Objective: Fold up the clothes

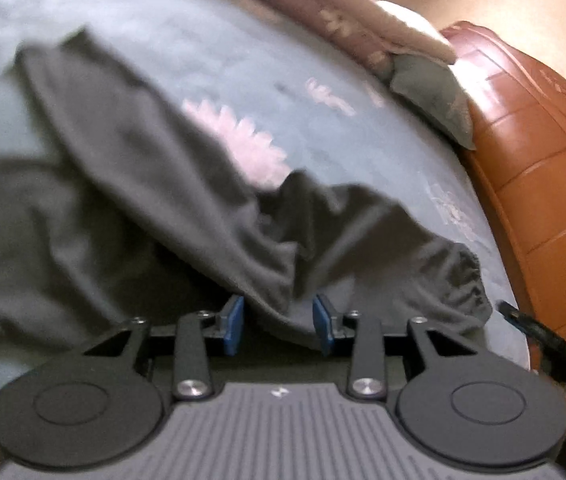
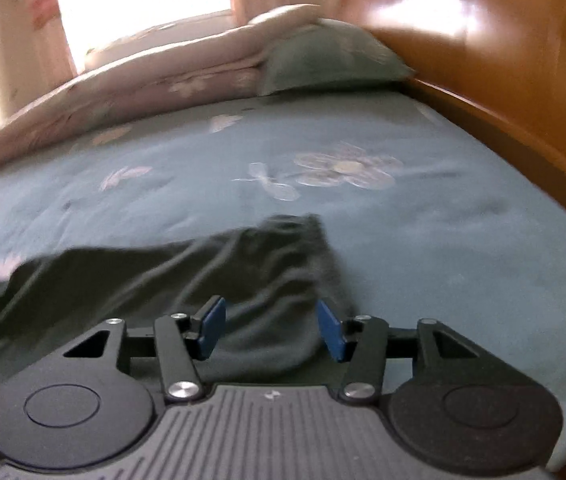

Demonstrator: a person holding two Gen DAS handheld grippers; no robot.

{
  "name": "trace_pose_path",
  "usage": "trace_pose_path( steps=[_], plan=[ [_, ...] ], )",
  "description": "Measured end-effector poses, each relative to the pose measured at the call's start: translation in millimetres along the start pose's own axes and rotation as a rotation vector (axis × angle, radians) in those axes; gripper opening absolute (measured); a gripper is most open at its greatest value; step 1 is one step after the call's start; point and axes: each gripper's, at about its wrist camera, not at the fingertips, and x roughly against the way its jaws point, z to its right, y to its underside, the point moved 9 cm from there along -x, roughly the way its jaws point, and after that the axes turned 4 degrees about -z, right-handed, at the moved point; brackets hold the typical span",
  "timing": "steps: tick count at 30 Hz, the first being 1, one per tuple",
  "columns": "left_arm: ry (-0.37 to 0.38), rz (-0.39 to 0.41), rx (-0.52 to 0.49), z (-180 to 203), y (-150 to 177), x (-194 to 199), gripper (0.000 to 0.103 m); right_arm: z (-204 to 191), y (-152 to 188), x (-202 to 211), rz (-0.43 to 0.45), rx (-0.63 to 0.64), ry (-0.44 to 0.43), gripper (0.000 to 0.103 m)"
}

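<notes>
Dark grey garment [image 1: 131, 200] lies on the bed [image 1: 203, 40], on the blue flowered sheet, rumpled and partly doubled over itself; looks like trousers with a gathered waistband, though blur makes that a guess. Fold seems begun, not finished: edges uneven, one long part stretching away across the sheet. Squaring up and further folds likely remain.

Left hand-held gripper [image 1: 279, 326]: blue pads apart, a hump of cloth between them, not pinched. Right hand-held gripper [image 2: 271, 330]: pads wide apart, above the garment's near end, gripping nothing.

Containers: none in view (no basket, no drawer). Pink quilt [image 2: 143, 76] and green pillow [image 2: 323, 56] sit at the far side by the wooden headboard [image 2: 483, 40].
</notes>
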Motion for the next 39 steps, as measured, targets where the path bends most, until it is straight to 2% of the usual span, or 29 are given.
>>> trace_pose_path(
  steps=[2,6,7,9,13,16,18,20,22,23,26,29,31,33,35,39],
  plan=[
    [0.016,0.030,-0.051,16,-10,4,0.041,-13,-1,-20,-0.014,0.049,0.001,0.057],
    [0.066,0.080,-0.129,50,-28,7,0.042,-7,25,-55,-0.128,0.057,0.035,0.059],
    [0.086,0.085,-0.144,57,-30,4,0.044,-6,26,-52,-0.097,0.052,0.019,0.061],
    [0.123,0.081,-0.175,70,-34,-6,0.049,-4,27,-48,-0.098,0.039,0.008,0.061],
    [0.139,0.011,-0.195,81,-26,-50,0.049,-12,17,-39,-0.110,0.003,0.015,0.065],
    [0.133,-0.046,-0.191,78,-12,-87,0.049,-36,3,-31,-0.072,0.011,-0.047,0.069],
    [0.090,-0.103,-0.160,62,0,-110,0.046,-52,-3,-28,-0.060,0.024,-0.086,0.070],
    [0.136,-0.083,-0.114,53,4,-109,0.051,-72,-8,-32,-0.068,0.051,-0.139,0.070],
    [0.155,-0.097,-0.090,50,3,-101,0.049,-92,-11,-36,-0.075,0.091,-0.182,0.070],
    [0.159,-0.093,-0.088,49,-1,-95,0.049,-103,-13,-39,-0.076,0.115,-0.203,0.070],
    [0.186,-0.012,-0.101,49,-30,-75,0.049,-140,-18,-52,-0.094,0.200,-0.261,0.070],
    [0.212,0.074,-0.120,48,-64,-57,0.055,-183,-18,-71,-0.122,0.283,-0.338,0.070],
    [0.208,0.107,-0.152,45,-87,-61,0.058,-209,-12,-81,-0.139,0.343,-0.384,0.070],
    [0.185,0.083,-0.180,38,-102,-78,0.059,-224,-1,-89,-0.170,0.383,-0.410,0.071],
    [0.158,0.019,-0.191,31,-106,-101,0.058,-232,7,-91,-0.167,0.426,-0.424,0.078],
    [0.216,-0.141,-0.198,28,-78,-118,0.058,-229,19,-83,-0.147,0.492,-0.429,0.082]
  ],
)
